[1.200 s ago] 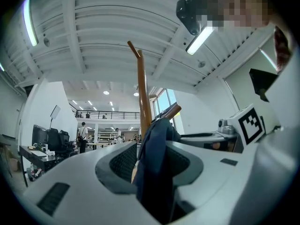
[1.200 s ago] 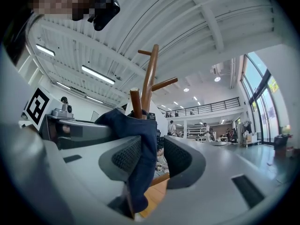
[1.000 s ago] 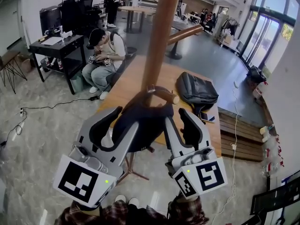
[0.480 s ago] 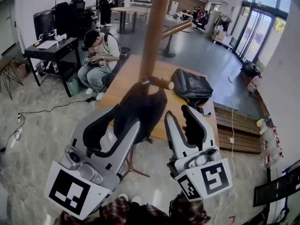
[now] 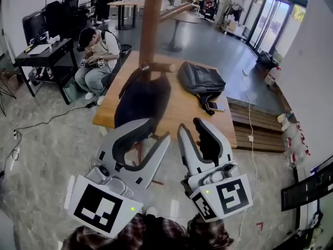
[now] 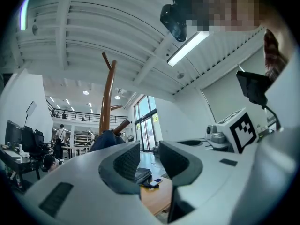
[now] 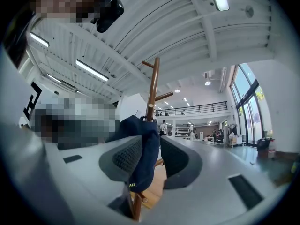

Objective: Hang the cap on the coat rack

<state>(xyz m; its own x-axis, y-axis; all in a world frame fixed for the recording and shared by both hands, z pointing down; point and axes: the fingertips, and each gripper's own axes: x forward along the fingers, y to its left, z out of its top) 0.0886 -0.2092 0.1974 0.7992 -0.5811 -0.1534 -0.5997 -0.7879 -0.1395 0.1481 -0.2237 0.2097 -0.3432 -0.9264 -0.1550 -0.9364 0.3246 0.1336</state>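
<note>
Cap [image 5: 143,100], dark blue: hanging on rack [image 5: 151,20] from short peg [image 5: 158,66], drooping in front of wooden table [image 5: 182,108], w/ backpack [image 5: 200,79] lying on the tabletop nearby. L gripper [image 5: 156,130] & R gripper [image 5: 191,126]: both hovering side by side below cap, clear of it, jaws standing wide apart w/ nothing gripped. In R gripper view cap is showing beyond the gap, not pinched

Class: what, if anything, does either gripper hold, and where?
Nothing. Left gripper and right gripper stand open, empty; the cap hangs from the coat rack peg.
</note>
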